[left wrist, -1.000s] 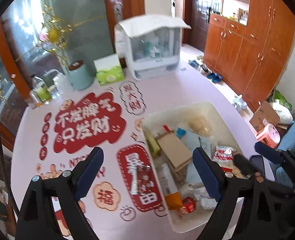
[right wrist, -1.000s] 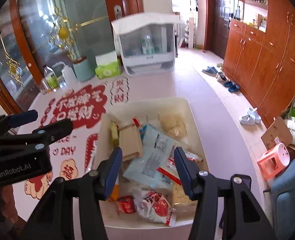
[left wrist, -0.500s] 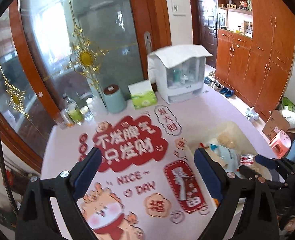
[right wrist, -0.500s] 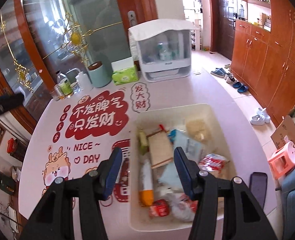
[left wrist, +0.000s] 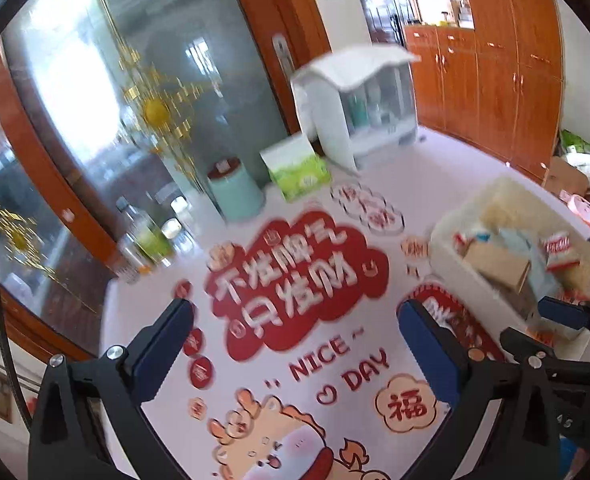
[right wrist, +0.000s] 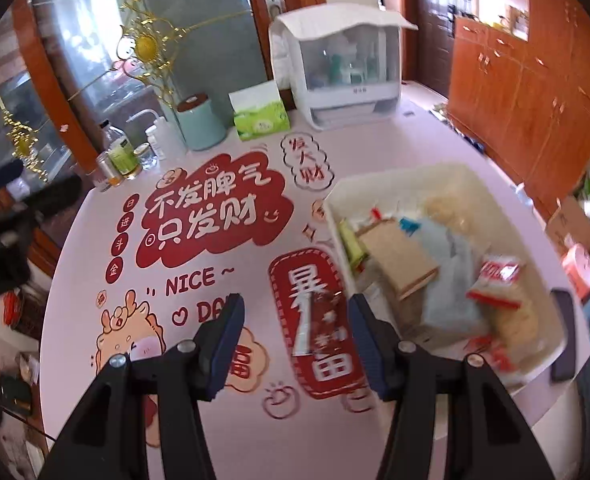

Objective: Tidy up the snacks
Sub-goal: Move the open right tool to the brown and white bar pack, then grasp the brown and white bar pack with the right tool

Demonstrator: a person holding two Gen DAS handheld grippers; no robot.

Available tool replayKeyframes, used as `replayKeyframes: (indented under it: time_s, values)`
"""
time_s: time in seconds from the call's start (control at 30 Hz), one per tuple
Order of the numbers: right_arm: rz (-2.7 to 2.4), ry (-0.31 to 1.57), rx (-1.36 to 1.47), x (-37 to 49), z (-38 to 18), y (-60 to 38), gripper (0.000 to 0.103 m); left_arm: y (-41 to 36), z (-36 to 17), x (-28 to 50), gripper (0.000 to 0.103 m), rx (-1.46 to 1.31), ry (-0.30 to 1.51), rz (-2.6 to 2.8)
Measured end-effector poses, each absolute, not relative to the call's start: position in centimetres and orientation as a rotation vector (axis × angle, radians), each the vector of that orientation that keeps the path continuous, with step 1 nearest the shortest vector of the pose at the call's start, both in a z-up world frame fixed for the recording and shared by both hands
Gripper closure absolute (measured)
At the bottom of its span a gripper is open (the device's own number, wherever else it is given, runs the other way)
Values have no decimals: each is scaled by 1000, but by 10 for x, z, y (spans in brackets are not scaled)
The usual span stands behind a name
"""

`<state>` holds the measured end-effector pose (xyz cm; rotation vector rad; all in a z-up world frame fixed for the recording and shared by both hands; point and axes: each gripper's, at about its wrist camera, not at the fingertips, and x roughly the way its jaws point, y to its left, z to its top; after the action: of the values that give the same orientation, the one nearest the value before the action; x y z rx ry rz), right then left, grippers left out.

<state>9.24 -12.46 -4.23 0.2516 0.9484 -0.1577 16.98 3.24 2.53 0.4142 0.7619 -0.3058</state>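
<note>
The left gripper [left wrist: 295,344] was held above the table [left wrist: 447,168] with its blue-padded fingers [left wrist: 163,344] spread wide and nothing between them; below the gap lay the red and pink printed table cover [left wrist: 295,280]. The right gripper [right wrist: 297,344] was likewise held released and empty, its fingers [right wrist: 225,344] parted over the cover's near right part. A small dark snack packet [right wrist: 319,316] was seen lying flat on the cover, just left of the bin and seen between the right gripper's fingertips, though blurred.

The snacks were gathered in a cream plastic bin [right wrist: 399,178] on the right side of the table: a brown cardboard packet [right wrist: 399,256], a pale blue bag [right wrist: 451,280], a red and white packet [right wrist: 499,270] and a green bar [right wrist: 349,240] could be made out, the rest being too blurred to name. A dark phone [right wrist: 565,336] lay just right of the bin.

At the far edge, a white lidded cabinet [right wrist: 343,64], a green tissue box [right wrist: 259,118], a mint canister [right wrist: 199,124] and some small bottles [right wrist: 123,156] were ranged in a row. Part of the left gripper was visible at the far left edge of the right wrist view.
</note>
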Motion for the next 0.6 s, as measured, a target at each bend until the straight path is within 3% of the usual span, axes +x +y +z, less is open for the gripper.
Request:
replayKeyframes:
  time_s: [0.33,0.6]
  values:
    - [-310,978,207,109,-134,-77,45,62,-83,213,1,326,912,-313]
    - [-447,1007,191,135,-173,-94,45,53,-128,247,1,287,979,-323]
